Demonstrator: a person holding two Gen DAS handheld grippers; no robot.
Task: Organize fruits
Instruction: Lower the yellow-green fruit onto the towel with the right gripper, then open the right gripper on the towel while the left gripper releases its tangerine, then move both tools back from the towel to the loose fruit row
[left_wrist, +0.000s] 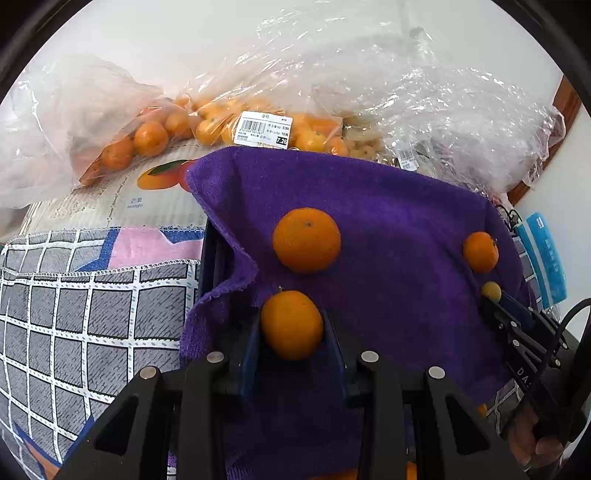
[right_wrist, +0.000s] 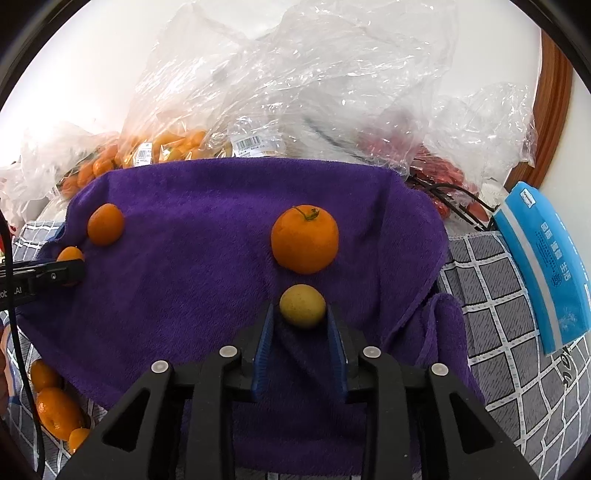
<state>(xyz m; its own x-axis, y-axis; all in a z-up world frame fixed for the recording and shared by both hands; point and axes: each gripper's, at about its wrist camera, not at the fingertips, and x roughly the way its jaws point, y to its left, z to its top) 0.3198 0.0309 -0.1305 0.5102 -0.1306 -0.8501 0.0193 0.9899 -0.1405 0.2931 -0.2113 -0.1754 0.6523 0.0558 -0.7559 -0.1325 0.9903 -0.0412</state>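
A purple towel (left_wrist: 388, 229) (right_wrist: 207, 229) covers the middle of the table. My left gripper (left_wrist: 291, 326) is shut on an orange tangerine (left_wrist: 291, 325) just over the towel's near part. A second tangerine (left_wrist: 306, 240) lies on the towel just beyond it, and a third (left_wrist: 480, 252) lies at the right. My right gripper (right_wrist: 303, 314) is shut on a small yellow fruit (right_wrist: 303, 305), with a stemmed tangerine (right_wrist: 304, 239) just ahead. In the right wrist view my left gripper (right_wrist: 62, 271) holds its tangerine (right_wrist: 70, 254) at the far left.
Clear plastic bags of small oranges (left_wrist: 155, 136) (right_wrist: 173, 144) and crumpled wrap (right_wrist: 295, 92) crowd the back. A checked tablecloth (left_wrist: 74, 314) (right_wrist: 517, 332) lies underneath. A blue packet (right_wrist: 543, 266) lies right. Loose tangerines (right_wrist: 55, 406) sit at the towel's near left edge.
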